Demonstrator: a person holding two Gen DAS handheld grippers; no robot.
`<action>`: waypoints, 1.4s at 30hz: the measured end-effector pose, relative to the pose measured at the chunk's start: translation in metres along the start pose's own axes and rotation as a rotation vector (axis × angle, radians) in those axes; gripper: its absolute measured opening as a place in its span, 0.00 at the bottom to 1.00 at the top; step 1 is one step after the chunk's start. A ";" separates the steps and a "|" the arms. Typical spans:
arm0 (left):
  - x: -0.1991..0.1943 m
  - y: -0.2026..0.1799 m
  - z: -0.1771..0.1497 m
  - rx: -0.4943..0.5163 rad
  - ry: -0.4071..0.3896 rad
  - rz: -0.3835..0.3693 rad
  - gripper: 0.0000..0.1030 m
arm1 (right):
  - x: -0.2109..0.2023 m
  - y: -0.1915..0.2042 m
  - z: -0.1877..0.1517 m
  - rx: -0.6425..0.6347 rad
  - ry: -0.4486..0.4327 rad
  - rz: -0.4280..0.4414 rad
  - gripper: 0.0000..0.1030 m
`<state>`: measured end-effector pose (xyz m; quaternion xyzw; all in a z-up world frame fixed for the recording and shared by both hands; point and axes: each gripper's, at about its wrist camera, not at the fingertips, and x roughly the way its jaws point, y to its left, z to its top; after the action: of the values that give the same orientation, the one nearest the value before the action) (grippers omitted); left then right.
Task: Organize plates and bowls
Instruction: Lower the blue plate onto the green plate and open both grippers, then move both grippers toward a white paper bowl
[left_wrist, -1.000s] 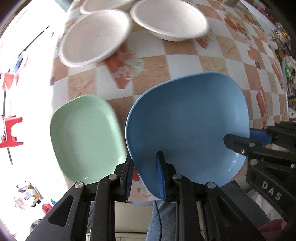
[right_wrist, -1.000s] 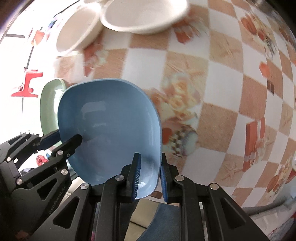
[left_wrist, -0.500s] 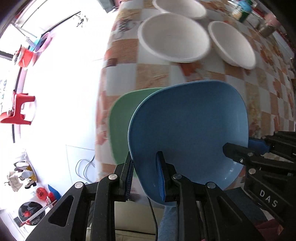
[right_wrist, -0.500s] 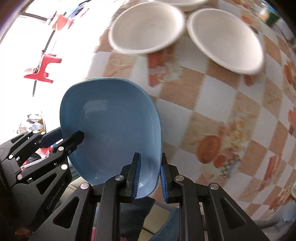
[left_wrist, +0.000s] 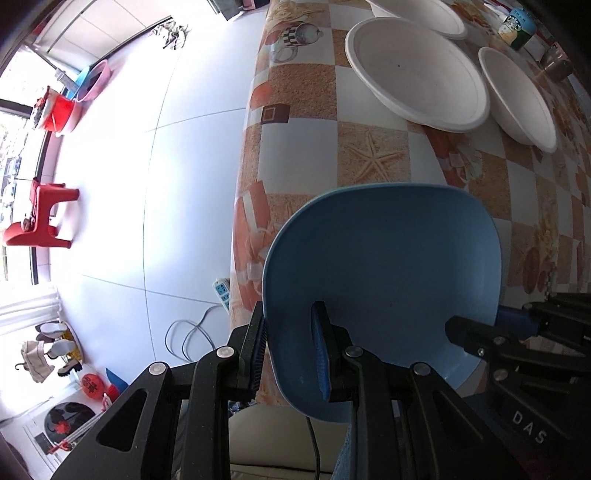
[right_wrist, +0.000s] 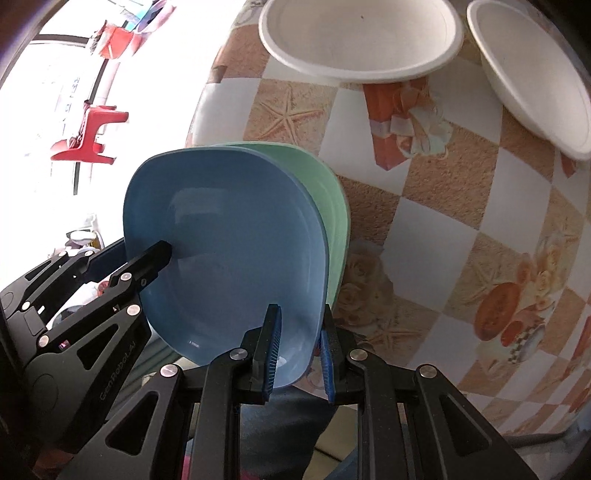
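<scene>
Blue plate (left_wrist: 384, 266): I'm gripping its rim with both grippers, left gripper (left_wrist: 290, 345) and right gripper (right_wrist: 299, 347) clamping opposite edges. It's hovering over the green plate (right_wrist: 328, 192) on the checkered table (right_wrist: 443, 206), near the white bowls (left_wrist: 417, 66).

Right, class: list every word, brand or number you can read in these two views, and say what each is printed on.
"DAS": white letters on the black right gripper body, left wrist view.
"GenRobot.AI": faint lettering on the black left gripper body, right wrist view.
Green paper cup logo: too small to read.
</scene>
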<state>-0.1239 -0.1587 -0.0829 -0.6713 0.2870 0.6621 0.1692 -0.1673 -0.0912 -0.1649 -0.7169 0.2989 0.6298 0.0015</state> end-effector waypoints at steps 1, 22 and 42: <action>0.001 -0.003 0.002 0.003 -0.002 0.001 0.24 | 0.001 -0.002 0.000 0.005 0.001 0.000 0.22; -0.011 0.008 -0.018 -0.005 -0.089 -0.008 0.80 | -0.025 -0.002 -0.009 -0.026 -0.072 -0.123 0.55; -0.068 -0.037 0.019 0.105 -0.183 -0.253 1.00 | -0.108 -0.099 -0.058 0.285 -0.302 -0.157 1.00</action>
<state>-0.1133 -0.1069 -0.0225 -0.6290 0.2178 0.6780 0.3117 -0.0757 0.0143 -0.0927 -0.6282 0.3245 0.6794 0.1963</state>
